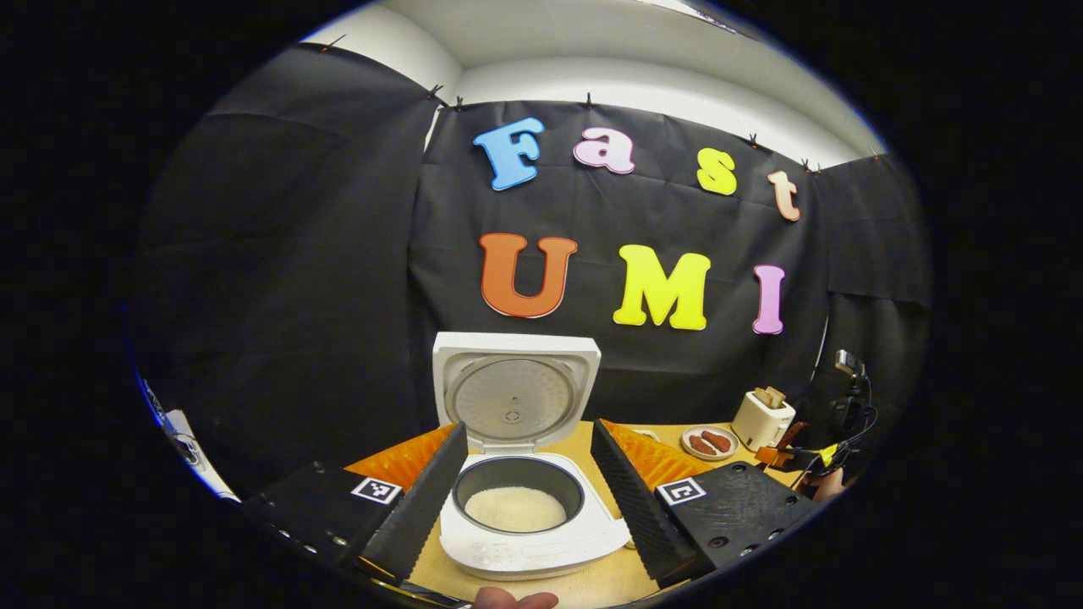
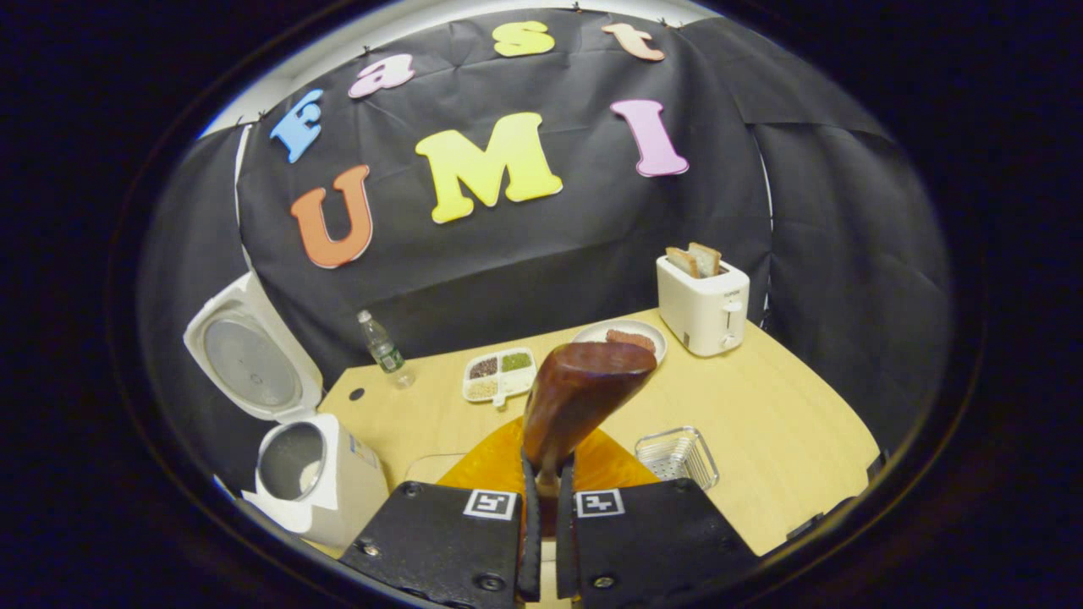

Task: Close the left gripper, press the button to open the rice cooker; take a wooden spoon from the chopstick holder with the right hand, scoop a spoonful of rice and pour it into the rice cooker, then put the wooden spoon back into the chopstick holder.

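Observation:
The white rice cooker (image 1: 533,541) stands open with its lid (image 1: 514,393) upright, and white rice lies in the inner pot (image 1: 516,507). My left gripper (image 1: 526,433) is open, its fingers flanking the cooker without touching it. In the right gripper view, my right gripper (image 2: 547,486) is shut on the handle of a dark wooden spoon (image 2: 584,389), whose bowl stands up and leans right above the table. The open rice cooker (image 2: 317,478) is at the lower left. A small wire chopstick holder (image 2: 677,457) sits just right of the spoon.
On the wooden table (image 2: 761,414) stand a divided dish of grains (image 2: 499,372), a water bottle (image 2: 382,345), a plate of sausages (image 2: 622,337) and a toaster with bread (image 2: 702,304). An orange mat (image 2: 491,461) lies under the right gripper. A thumb (image 1: 512,600) shows at the bottom edge.

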Available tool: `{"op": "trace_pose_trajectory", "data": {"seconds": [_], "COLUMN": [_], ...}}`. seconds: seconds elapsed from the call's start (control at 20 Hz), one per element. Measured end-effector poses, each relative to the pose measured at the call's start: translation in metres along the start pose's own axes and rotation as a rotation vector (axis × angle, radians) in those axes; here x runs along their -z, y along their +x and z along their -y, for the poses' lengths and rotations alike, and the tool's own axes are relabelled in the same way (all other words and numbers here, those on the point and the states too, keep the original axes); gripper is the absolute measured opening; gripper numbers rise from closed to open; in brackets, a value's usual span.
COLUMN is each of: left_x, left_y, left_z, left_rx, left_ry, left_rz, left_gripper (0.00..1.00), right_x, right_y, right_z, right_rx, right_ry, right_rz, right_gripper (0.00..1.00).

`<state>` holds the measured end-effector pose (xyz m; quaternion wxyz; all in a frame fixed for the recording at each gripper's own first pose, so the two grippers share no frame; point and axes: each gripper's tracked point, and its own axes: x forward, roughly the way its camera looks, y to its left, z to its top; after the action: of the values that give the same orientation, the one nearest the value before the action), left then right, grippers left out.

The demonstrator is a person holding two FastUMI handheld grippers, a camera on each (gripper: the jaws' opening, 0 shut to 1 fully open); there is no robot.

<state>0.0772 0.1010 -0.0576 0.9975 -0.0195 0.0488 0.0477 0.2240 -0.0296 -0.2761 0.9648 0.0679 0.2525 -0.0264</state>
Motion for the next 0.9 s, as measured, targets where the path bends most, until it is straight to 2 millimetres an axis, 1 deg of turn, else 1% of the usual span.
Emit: {"op": "trace_pose_trajectory", "data": {"seconds": [0.1, 0.2, 0.25, 0.35, 0.45, 0.55, 0.65, 0.8, 0.9], "left_x": [0.007, 0.013, 0.014, 0.015, 0.02, 0.022, 0.023, 0.023, 0.025], "left_y": [-0.004, -0.009, -0.012, -0.015, -0.018, -0.022, -0.026, -0.032, -0.035], "left_z": [-0.009, -0.017, -0.022, -0.028, -0.033, -0.036, -0.039, -0.043, -0.043], "left_rx": [-0.038, -0.073, -0.087, -0.116, -0.142, -0.159, -0.17, -0.187, -0.196], "left_ry": [-0.014, -0.022, -0.024, -0.014, -0.001, 0.003, 0.008, 0.009, 0.008], "left_rz": [-0.024, -0.05, -0.06, -0.074, -0.091, -0.104, -0.11, -0.114, -0.117], "left_gripper": [0.94, 0.94, 0.94, 0.94, 0.94, 0.94, 0.94, 0.94, 0.94], "right_x": [0.012, 0.022, 0.025, 0.037, 0.046, 0.061, 0.072, 0.081, 0.089], "right_y": [0.018, 0.034, 0.04, 0.049, 0.056, 0.064, 0.069, 0.069, 0.066], "right_z": [-0.012, -0.021, -0.023, -0.036, -0.048, -0.062, -0.073, -0.099, -0.119], "right_rx": [0.007, 0.042, 0.07, 0.085, 0.078, 0.039, 0.006, -0.083, -0.159], "right_ry": [-0.075, -0.22, -0.302, -0.421, -0.473, -0.431, -0.374, -0.299, -0.257], "right_rz": [0.001, 0.03, 0.053, 0.083, 0.098, 0.067, 0.032, -0.007, -0.034], "right_gripper": [0.12, 0.12, 0.12, 0.12, 0.12, 0.12, 0.12, 0.12, 0.12]}}
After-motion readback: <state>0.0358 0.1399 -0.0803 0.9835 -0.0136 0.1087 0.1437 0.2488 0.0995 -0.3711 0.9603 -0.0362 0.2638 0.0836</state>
